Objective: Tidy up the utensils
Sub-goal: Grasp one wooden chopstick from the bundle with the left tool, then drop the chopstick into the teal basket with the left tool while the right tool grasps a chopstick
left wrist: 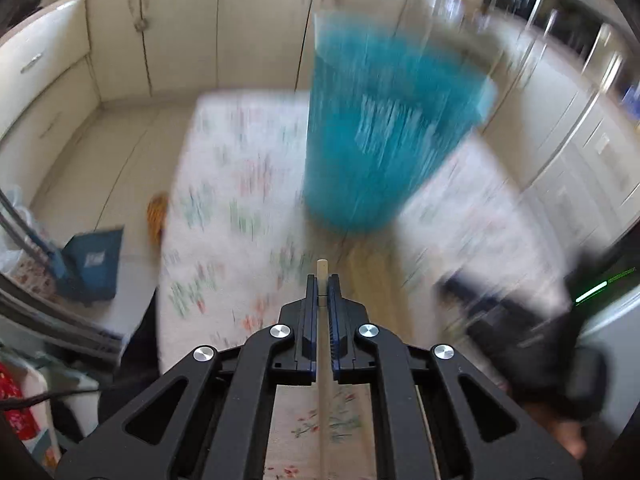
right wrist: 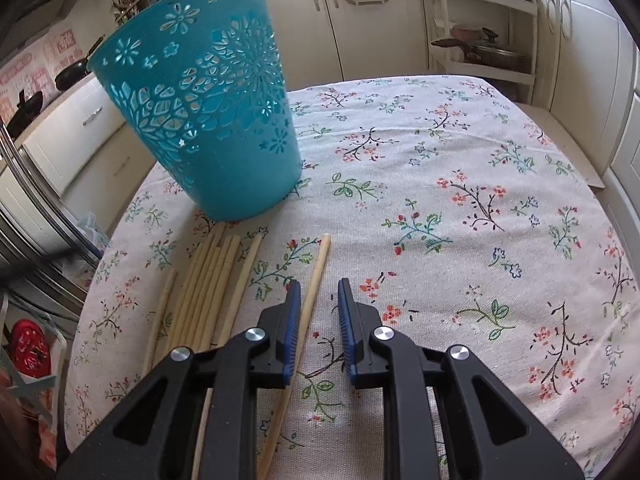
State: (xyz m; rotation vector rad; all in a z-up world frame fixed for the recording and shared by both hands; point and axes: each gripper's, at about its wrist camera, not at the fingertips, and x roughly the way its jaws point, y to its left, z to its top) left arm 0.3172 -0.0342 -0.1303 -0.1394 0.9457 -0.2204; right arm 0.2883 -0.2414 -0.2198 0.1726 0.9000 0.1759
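My left gripper (left wrist: 322,280) is shut on a pale wooden chopstick (left wrist: 322,270) whose tip sticks out past the fingertips, above the table and short of the blurred turquoise basket (left wrist: 384,136). In the right wrist view the turquoise perforated basket (right wrist: 208,108) stands upright on the floral tablecloth (right wrist: 460,200). Several wooden chopsticks (right wrist: 212,280) lie in a bunch in front of it. My right gripper (right wrist: 319,288) is open just above the cloth, with one separate chopstick (right wrist: 316,280) lying by its left finger. The right gripper and hand show blurred in the left view (left wrist: 520,320).
Cream kitchen cabinets (right wrist: 360,20) surround the table. A shelf rack with pots (right wrist: 484,40) stands at the back right. A blue dustpan (left wrist: 92,264) and an orange object (left wrist: 157,216) lie on the floor left of the table.
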